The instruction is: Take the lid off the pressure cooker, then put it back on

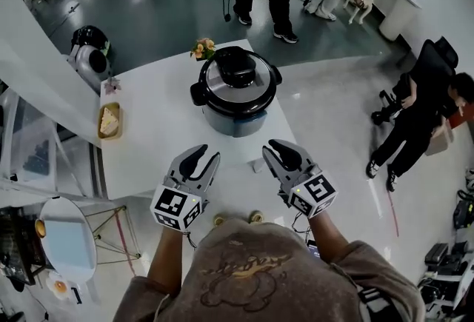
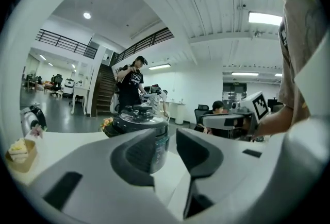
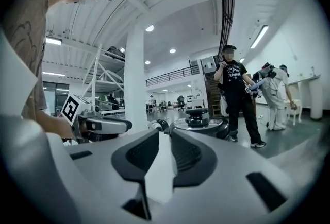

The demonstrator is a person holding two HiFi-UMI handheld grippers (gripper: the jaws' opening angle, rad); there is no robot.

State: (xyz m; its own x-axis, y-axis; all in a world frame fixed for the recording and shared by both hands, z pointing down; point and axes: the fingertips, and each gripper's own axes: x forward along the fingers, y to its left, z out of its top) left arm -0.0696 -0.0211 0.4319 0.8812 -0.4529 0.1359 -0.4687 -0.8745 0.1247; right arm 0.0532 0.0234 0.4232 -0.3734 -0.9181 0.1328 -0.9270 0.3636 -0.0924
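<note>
The left gripper [image 1: 204, 155] has its jaws apart with nothing between them. The right gripper [image 1: 277, 146] shows only a narrow gap, also empty. Both hover over the near edge of the white table [image 1: 148, 135], side by side and short of the pressure cooker [image 1: 237, 109]. The cooker stands toward the far edge with its lid [image 1: 235, 80] on. A small flower bunch [image 1: 202, 48] sits just behind it, and a food tray [image 1: 109, 122] lies at the left edge.

A brown sweatshirt [image 1: 252, 272] with a faint print is worn; the grey, black-lined left gripper [image 1: 207, 154] and right gripper [image 1: 272, 146] are marked with black-and-white squares.
</note>
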